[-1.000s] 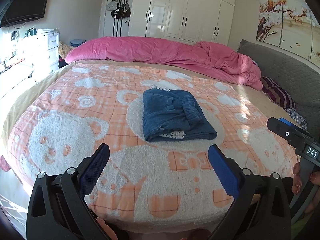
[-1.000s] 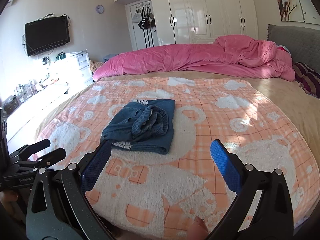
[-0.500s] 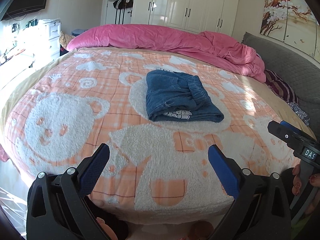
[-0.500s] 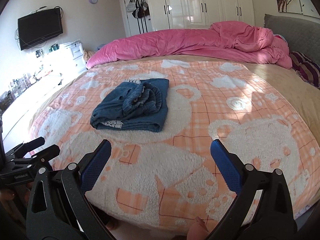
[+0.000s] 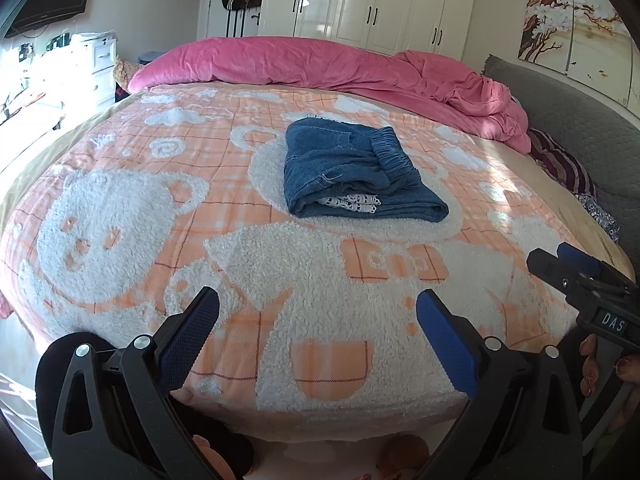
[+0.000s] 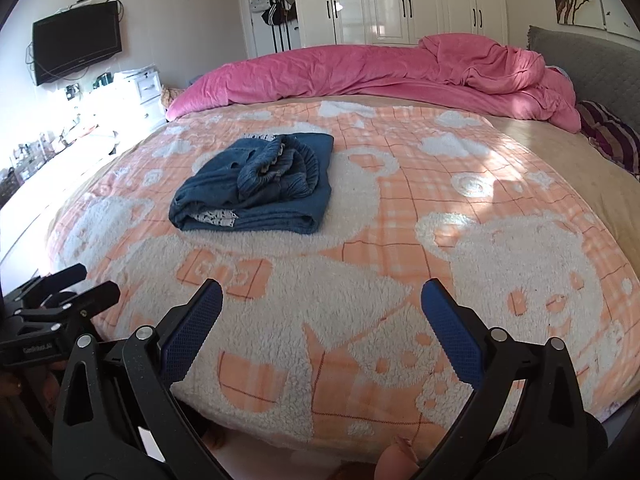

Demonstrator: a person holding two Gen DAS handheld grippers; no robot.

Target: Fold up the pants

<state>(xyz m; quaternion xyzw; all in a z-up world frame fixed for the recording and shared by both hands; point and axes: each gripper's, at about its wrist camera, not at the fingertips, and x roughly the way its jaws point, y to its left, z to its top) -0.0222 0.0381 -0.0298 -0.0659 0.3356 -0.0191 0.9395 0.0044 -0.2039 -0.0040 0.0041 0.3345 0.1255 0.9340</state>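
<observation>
The blue denim pants (image 5: 352,168) lie folded in a compact bundle on the orange-and-white bear blanket (image 5: 280,264), near the middle of the bed. They also show in the right wrist view (image 6: 260,188), with the elastic waistband bunched on top and a white patterned lining peeking out at the near edge. My left gripper (image 5: 318,312) is open and empty, held above the bed's near edge, well short of the pants. My right gripper (image 6: 322,300) is open and empty too, also back at the near edge. Each gripper shows at the side of the other's view.
A rumpled pink duvet (image 5: 320,64) lies along the far side of the bed. A grey headboard (image 5: 580,120) and striped pillow (image 5: 560,164) are at the right. White wardrobes (image 5: 380,4) stand behind; a TV (image 6: 76,52) and white drawers (image 6: 140,92) are at the left.
Both grippers have drawn back and dipped toward the bed's near edge, so the pants sit higher and farther in view. The pants have not moved. Both grippers stay open.
</observation>
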